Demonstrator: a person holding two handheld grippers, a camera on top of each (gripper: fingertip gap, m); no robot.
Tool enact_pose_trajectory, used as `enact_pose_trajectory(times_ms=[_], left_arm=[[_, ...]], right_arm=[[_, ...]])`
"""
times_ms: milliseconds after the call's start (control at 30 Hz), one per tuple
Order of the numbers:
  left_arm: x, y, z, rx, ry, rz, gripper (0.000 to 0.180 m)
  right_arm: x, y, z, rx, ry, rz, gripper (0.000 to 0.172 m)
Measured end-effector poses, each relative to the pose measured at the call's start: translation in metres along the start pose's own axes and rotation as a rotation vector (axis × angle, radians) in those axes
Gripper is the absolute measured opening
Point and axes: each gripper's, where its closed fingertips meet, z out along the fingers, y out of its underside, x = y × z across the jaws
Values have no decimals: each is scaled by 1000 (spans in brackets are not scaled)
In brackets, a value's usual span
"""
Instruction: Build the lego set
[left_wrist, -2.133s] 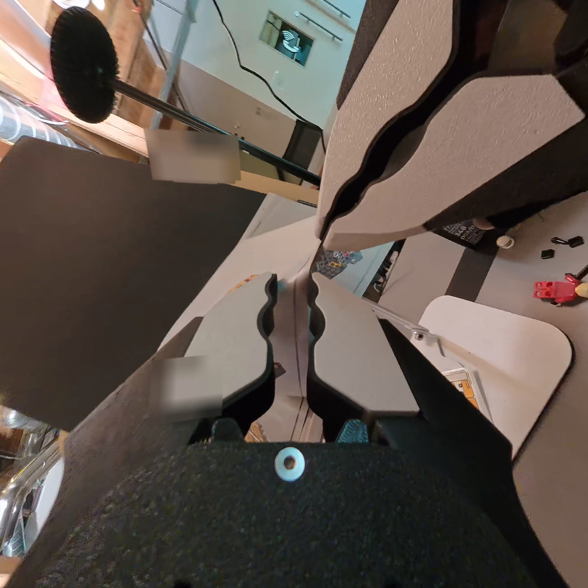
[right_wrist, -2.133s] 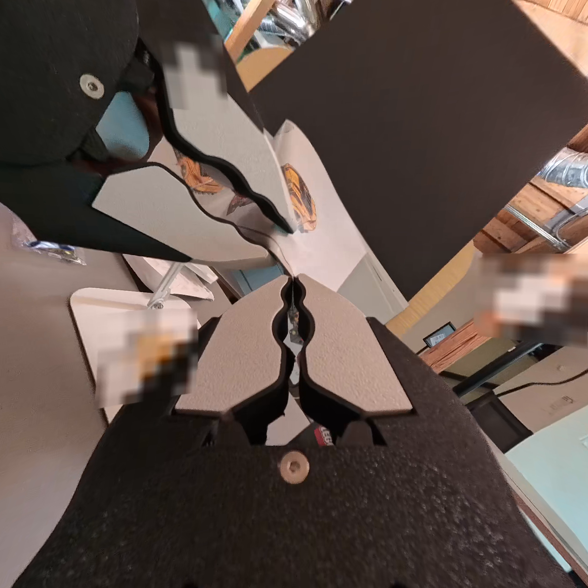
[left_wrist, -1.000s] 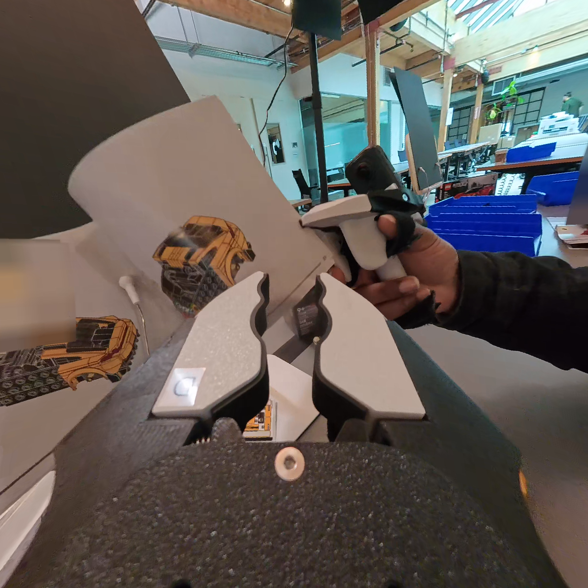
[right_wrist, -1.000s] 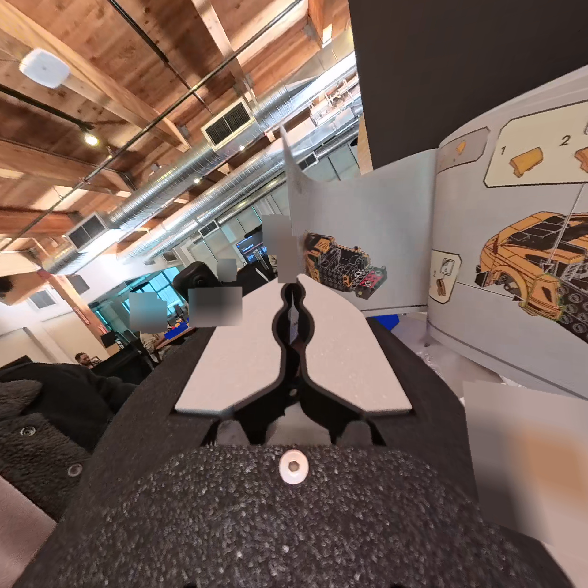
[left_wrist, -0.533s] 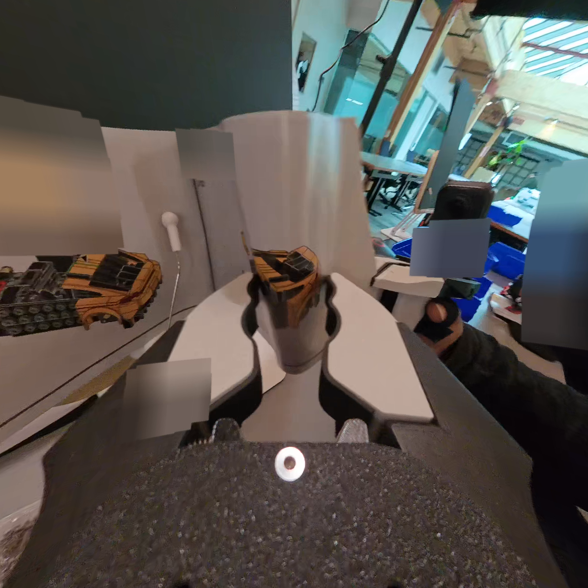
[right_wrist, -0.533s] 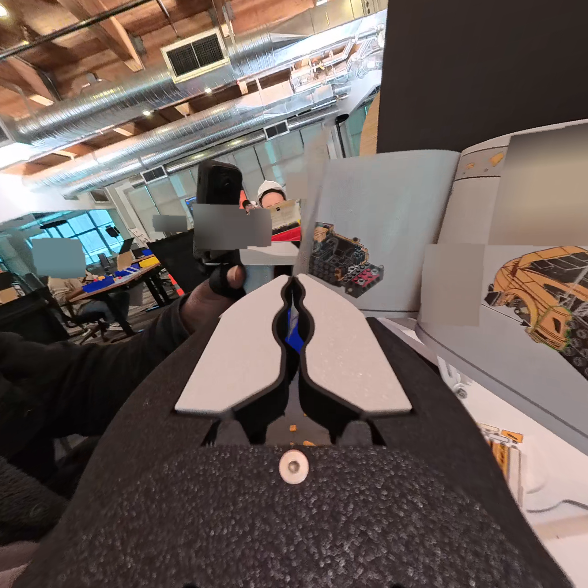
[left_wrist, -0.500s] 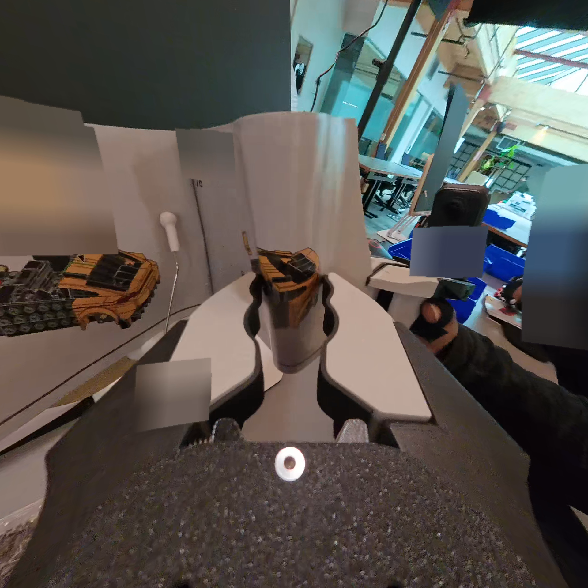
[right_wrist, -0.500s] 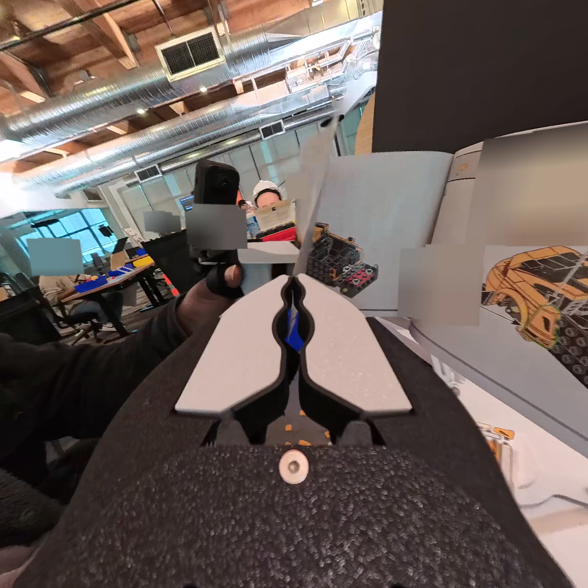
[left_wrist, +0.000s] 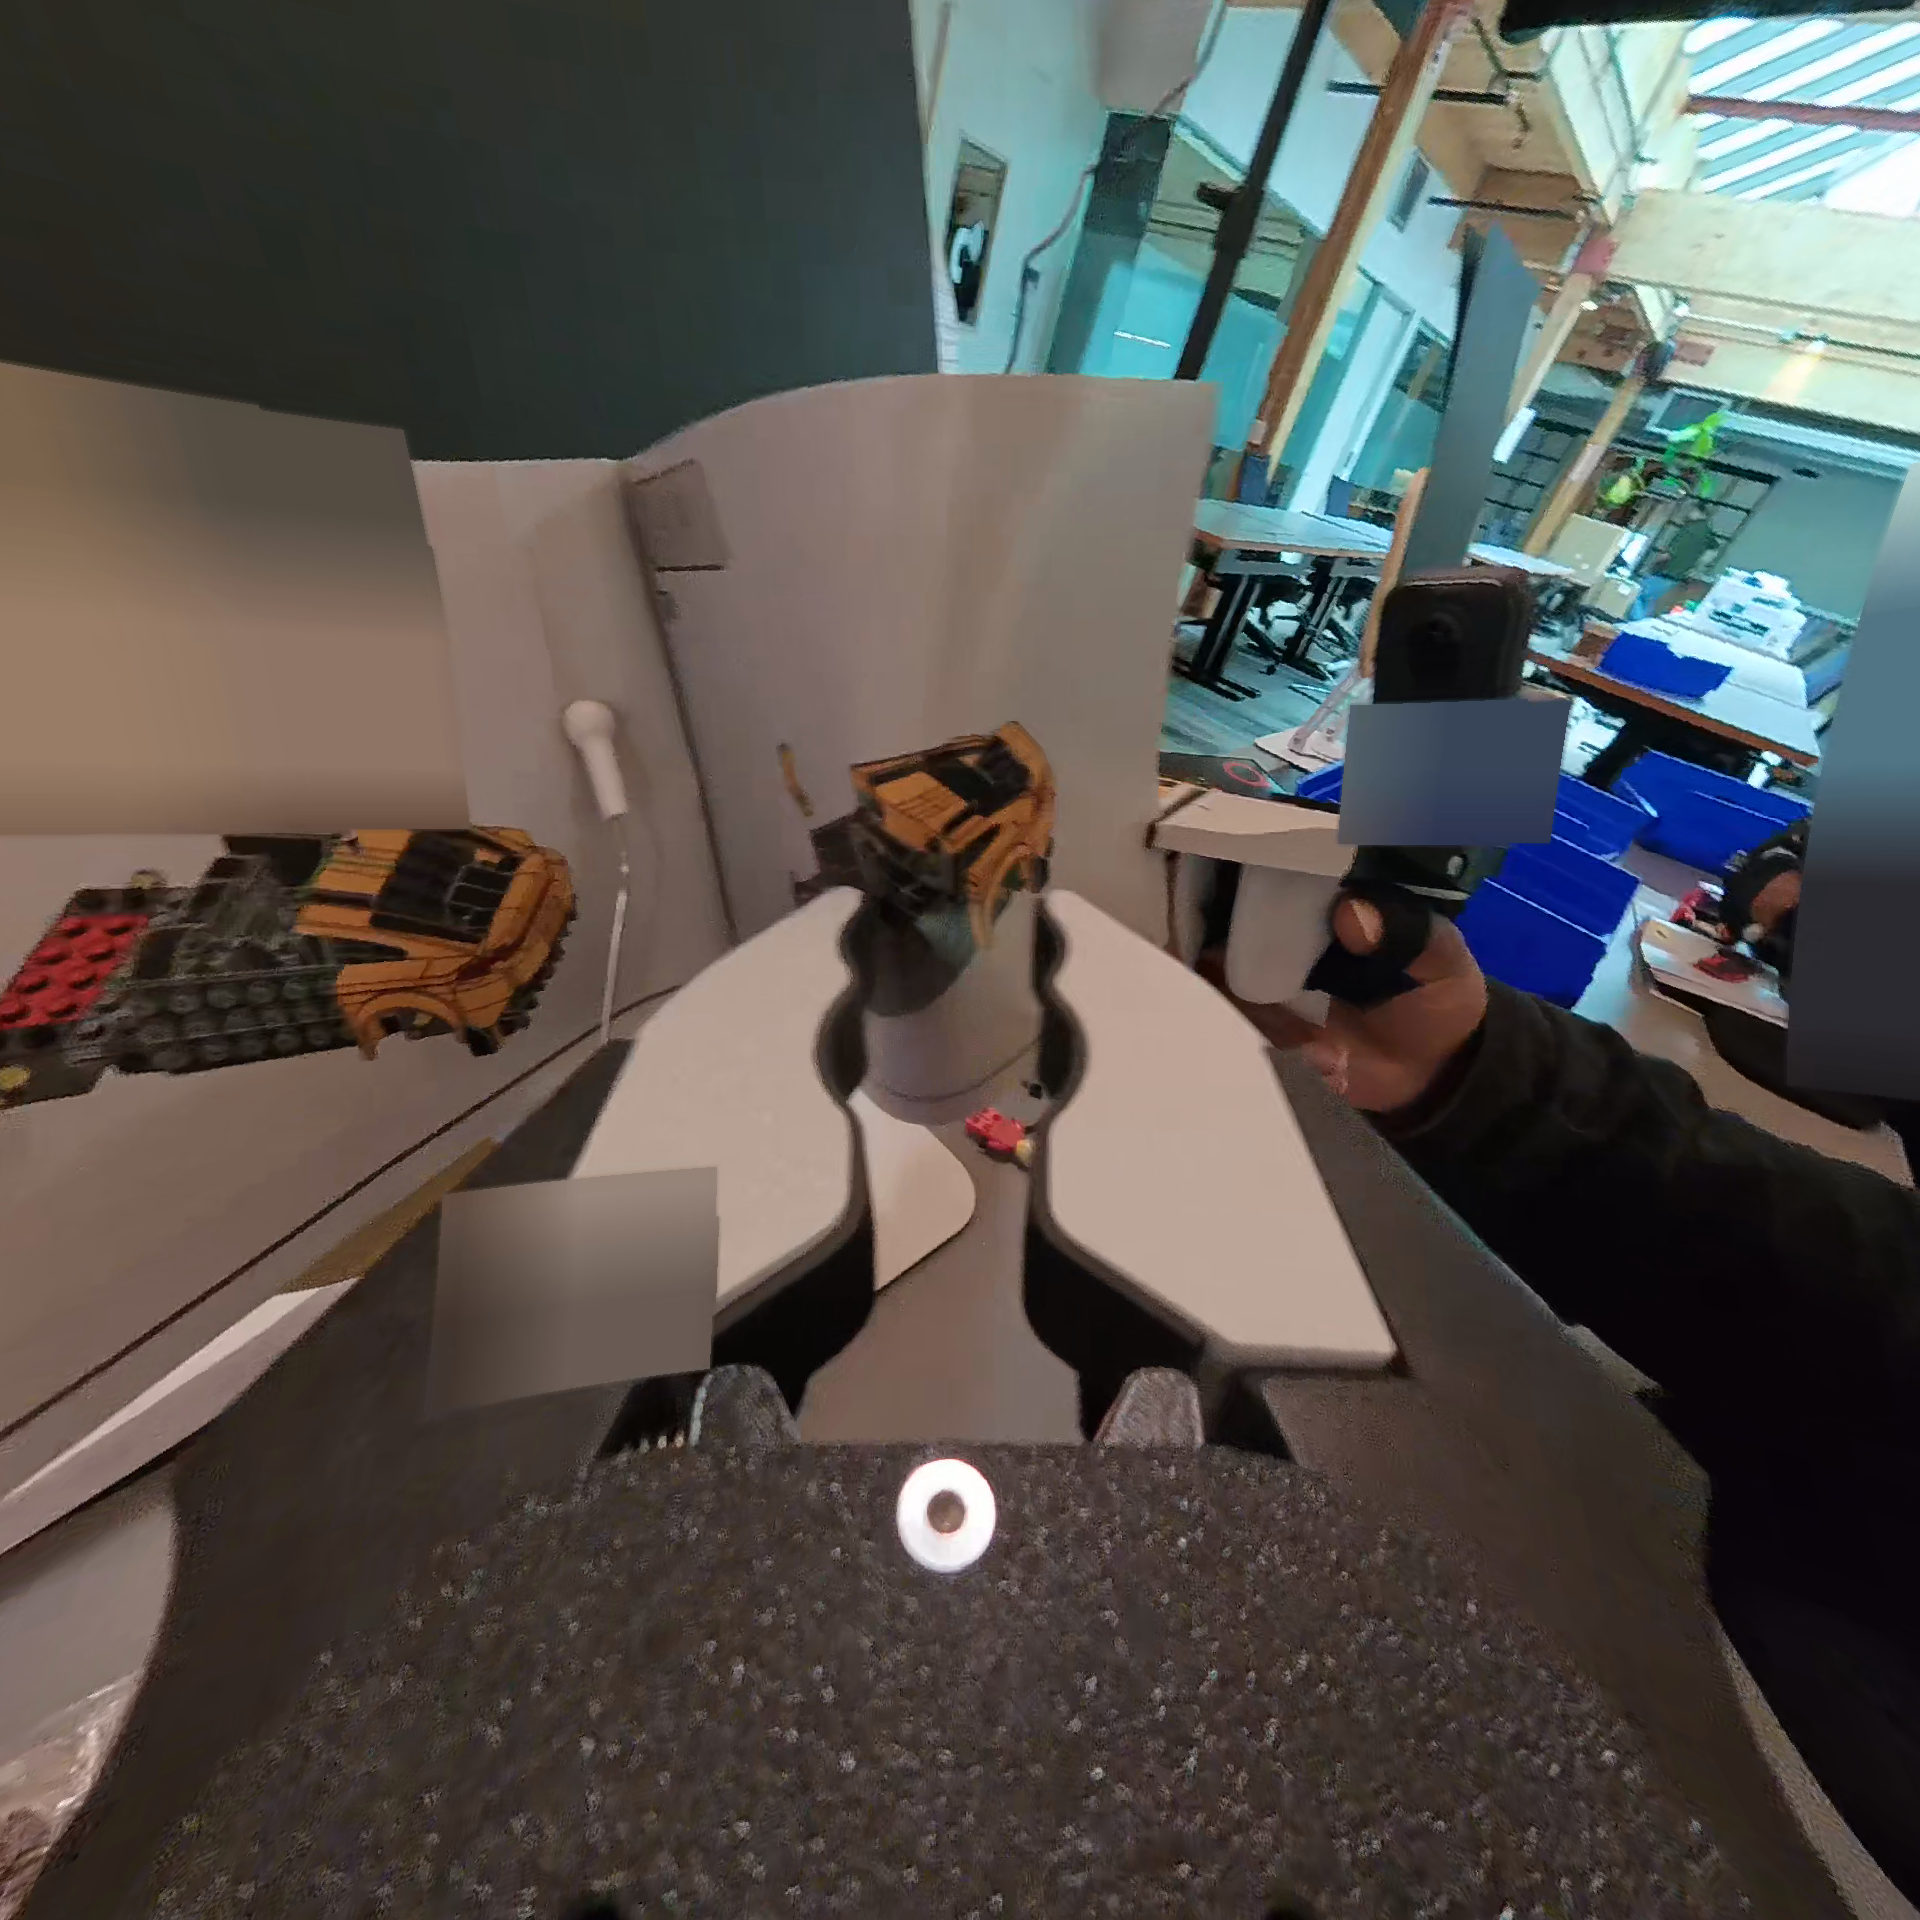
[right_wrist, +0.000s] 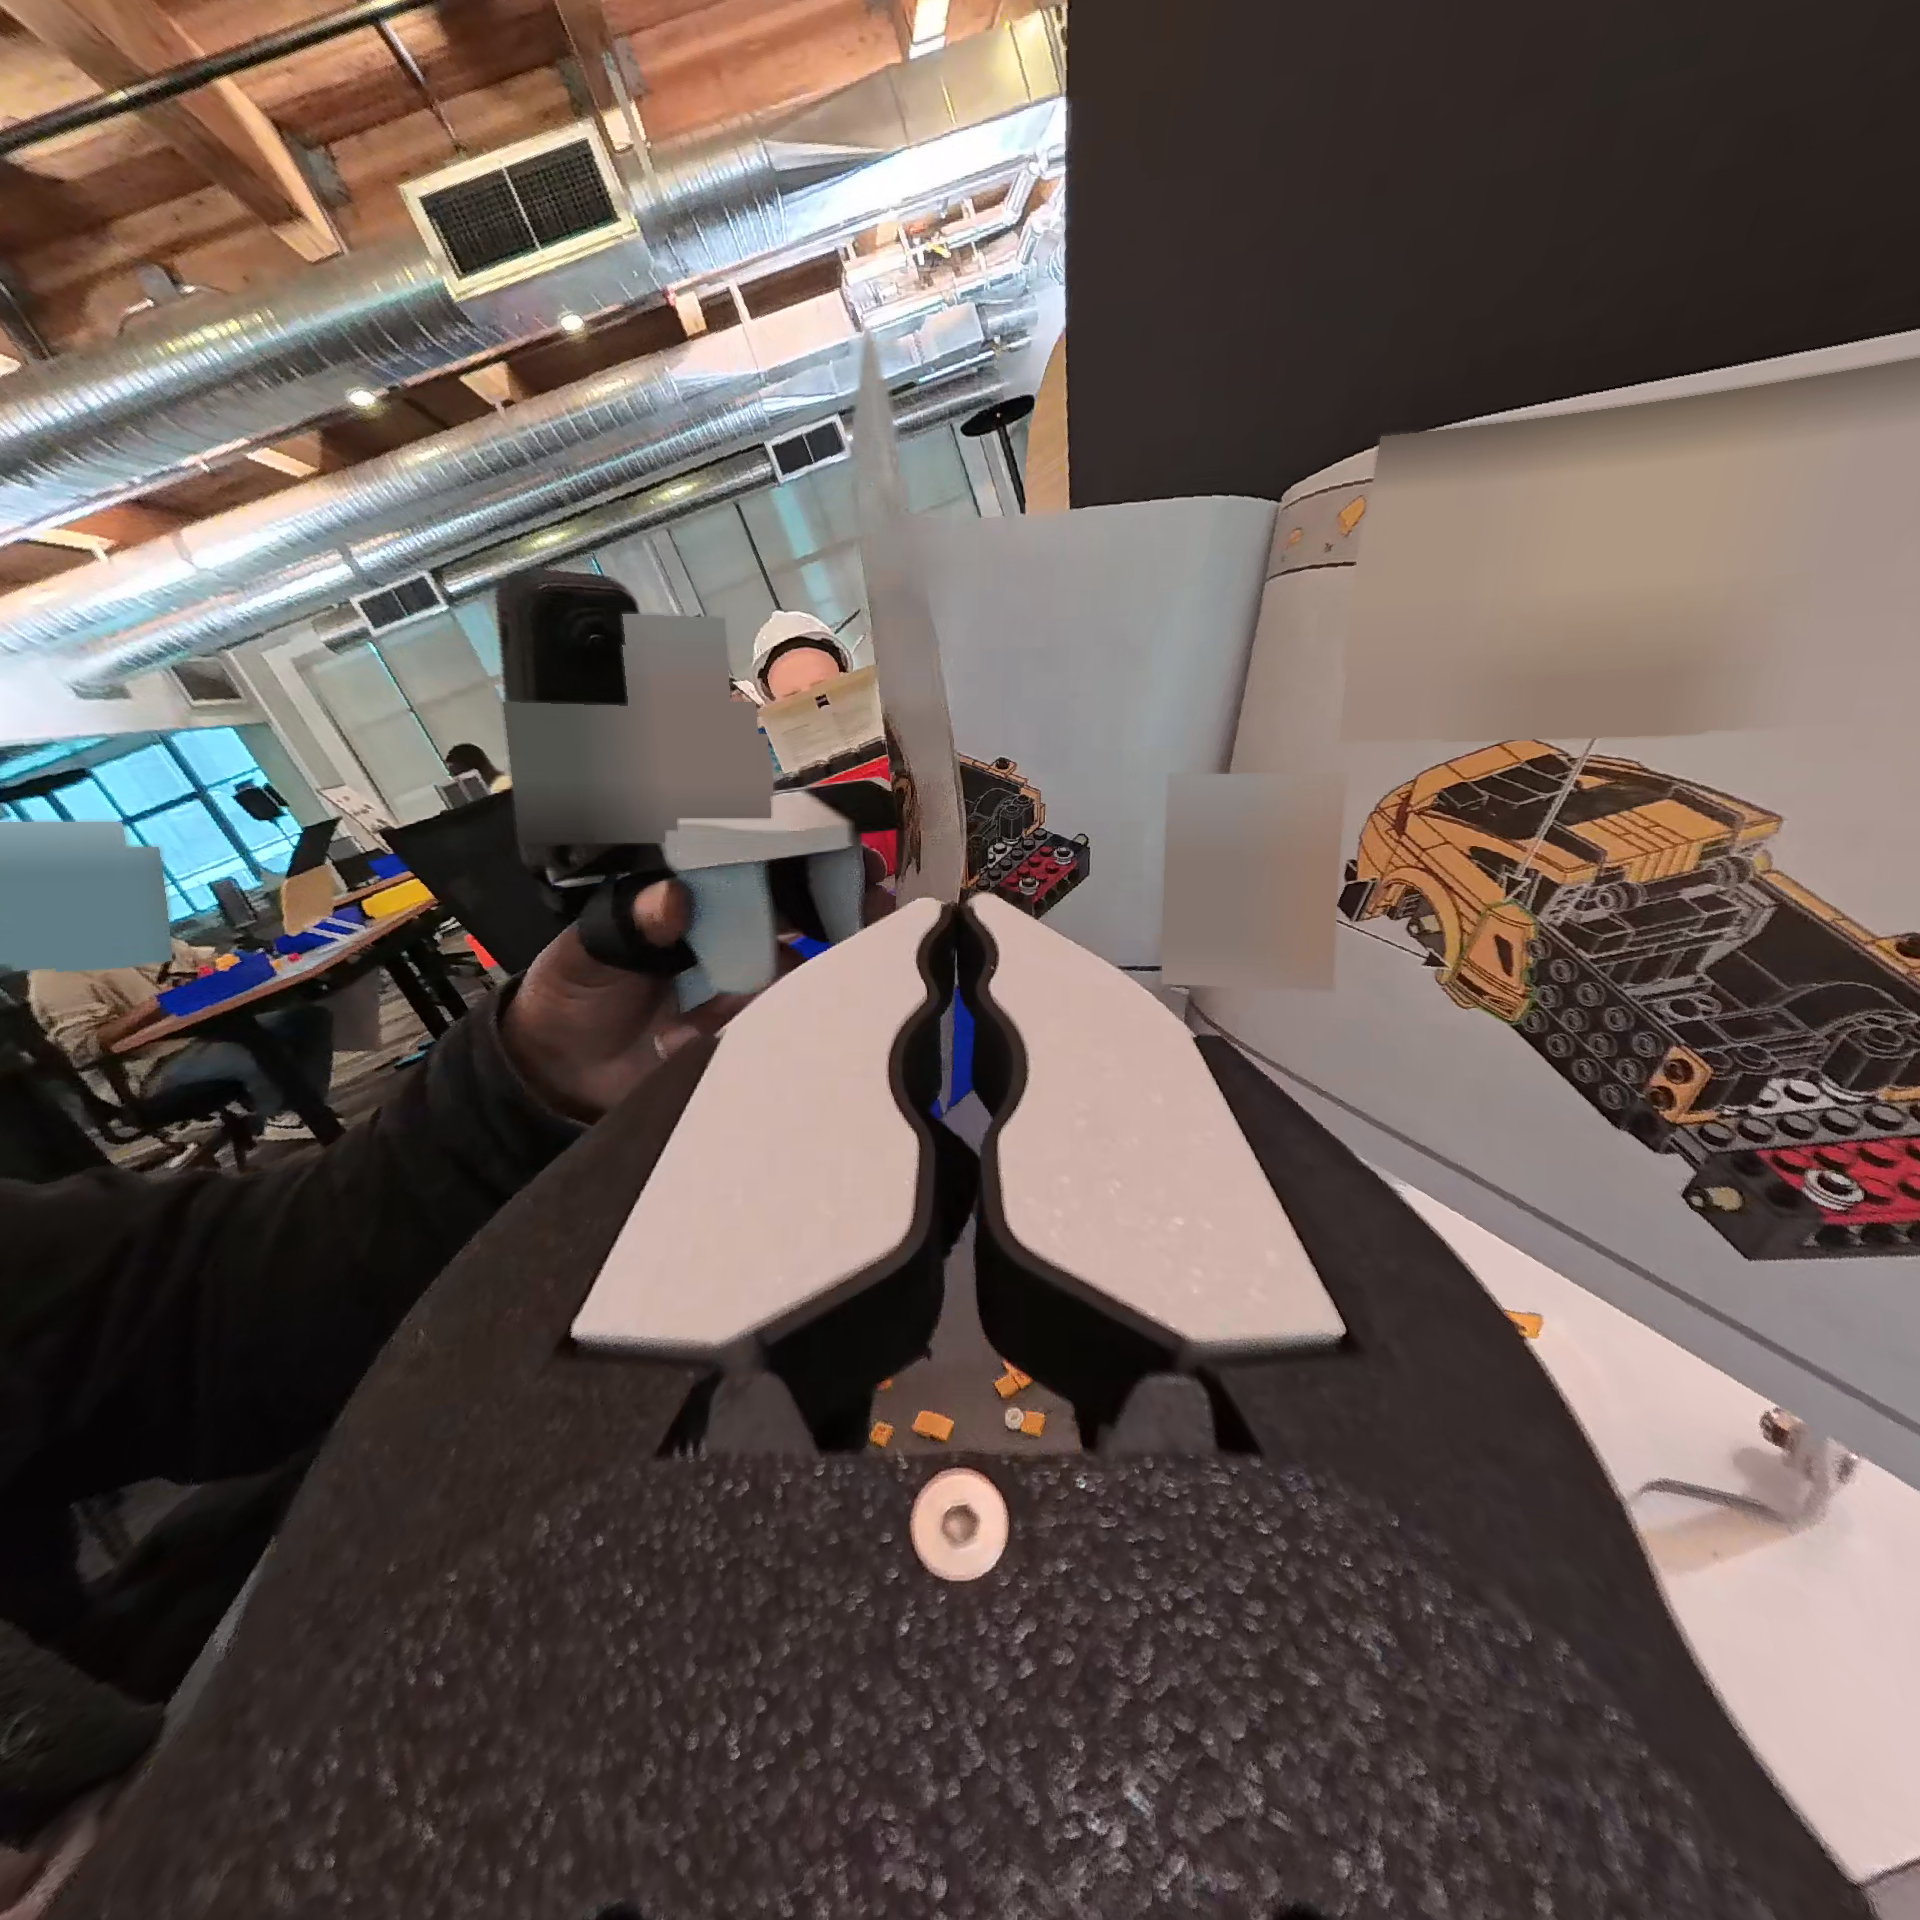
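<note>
your left gripper (left_wrist: 940, 914) stands with jaws apart, facing a curled grey paper page (left_wrist: 935, 582) printed with an orange-and-black brick car (left_wrist: 951, 805); no pad visibly presses the sheet. left of it, an open instruction booklet page (left_wrist: 260, 1091) carries a larger car drawing. a white-tipped thin wire holder (left_wrist: 594, 748) lies against it. a small red brick piece (left_wrist: 992, 1127) lies between the fingers, lower down. right: a gloved hand (left_wrist: 1382, 997) grips the other white-handled gripper (left_wrist: 1247, 831).
</note>
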Motion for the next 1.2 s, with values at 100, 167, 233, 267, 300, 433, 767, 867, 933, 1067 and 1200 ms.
enact_pose_trajectory(times_ms=[100, 167, 233, 267, 300, 433, 767, 867, 933, 1067, 1200], left_arm=[[6, 6, 8, -38, 2, 9, 62], [2, 9, 15, -60, -46, 45, 49], [-7, 9, 16, -68, -119, 109, 24], [-9, 9, 16, -69, -125, 119, 18], [-9, 10, 15, -68, -112, 111, 17], [-16, 13, 8, -73, -117, 98, 7], [-15, 8, -7, -37, -142, 99, 49], [-3, 14, 11, -77, -148, 137, 71], [-5, 18, 20, -96, -185, 155, 60], [-18, 19, 20, -110, -259, 224, 21], [-25, 20, 13, -118, -269, 218, 8]], right_arm=[[-1, 2, 2, -10, 0, -8, 0], [-5, 5, 6, -18, -7, -19, 0], [-5, 3, 6, -9, 2, -30, 0], [-3, 3, 5, -8, 13, -33, 0], [-2, 3, 3, -14, 19, -36, 0], [1, 6, 0, -36, 19, -39, 0], [4, 3, -2, -11, 33, -25, 0], [-3, 7, 6, -22, 16, -38, 0], [-8, 9, 11, -30, 10, -49, 0], [-6, 6, 8, -30, 29, -67, 0], [1, 10, 4, -51, 40, -60, 0]])
